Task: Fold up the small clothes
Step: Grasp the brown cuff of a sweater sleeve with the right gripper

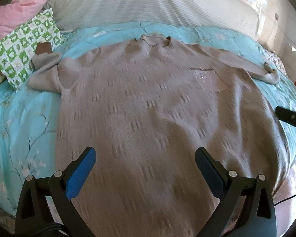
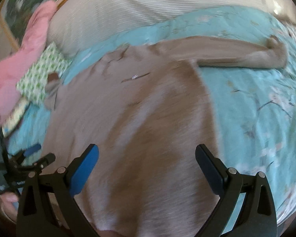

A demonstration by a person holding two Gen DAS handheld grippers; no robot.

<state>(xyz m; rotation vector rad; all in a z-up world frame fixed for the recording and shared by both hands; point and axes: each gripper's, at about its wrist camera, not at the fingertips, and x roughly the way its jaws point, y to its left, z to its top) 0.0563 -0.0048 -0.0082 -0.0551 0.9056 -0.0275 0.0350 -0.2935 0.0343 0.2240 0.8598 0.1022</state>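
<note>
A beige knit sweater (image 1: 148, 98) lies spread flat on the turquoise floral bedspread (image 1: 25, 118), collar at the far side. Its one sleeve (image 1: 45, 73) is folded short at the left; the other sleeve (image 1: 252, 67) stretches out to the right. My left gripper (image 1: 146, 158) is open and empty above the sweater's lower body. My right gripper (image 2: 147, 156) is open and empty above the sweater (image 2: 138, 118) near its right side edge; the long sleeve (image 2: 236, 55) lies ahead. The right gripper's finger (image 1: 288, 116) shows at the right edge of the left wrist view. The left gripper (image 2: 31, 156) shows at lower left of the right wrist view.
A green-and-white checked pillow (image 1: 23, 47) and a pink quilt (image 1: 19, 6) lie at the far left. A white striped cover (image 1: 148, 6) lies beyond the collar. The bed edge and shiny floor (image 1: 276, 19) are at the far right.
</note>
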